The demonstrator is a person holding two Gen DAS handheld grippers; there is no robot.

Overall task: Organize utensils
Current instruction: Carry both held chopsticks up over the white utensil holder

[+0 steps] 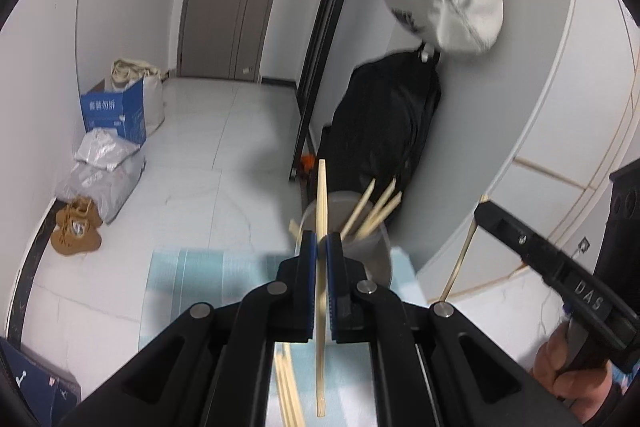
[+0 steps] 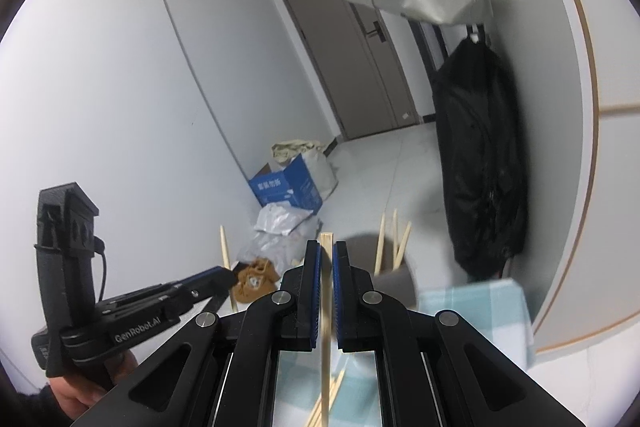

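Partly done: several chopsticks [image 1: 374, 211] stand in the cup [image 1: 370, 247] beyond; left gripper [image 1: 321, 241] and right gripper [image 2: 327, 251] each clench one chopstick, more lying on the near checked cloth [image 2: 480, 307].

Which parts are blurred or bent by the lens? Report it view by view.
Left wrist view: the cup and checked cloth are smeared, the left gripper and its chopstick sharper; walls curve and the corners are black. Right wrist view: cup and cloth blurred, right gripper crisp, door frame bowed.
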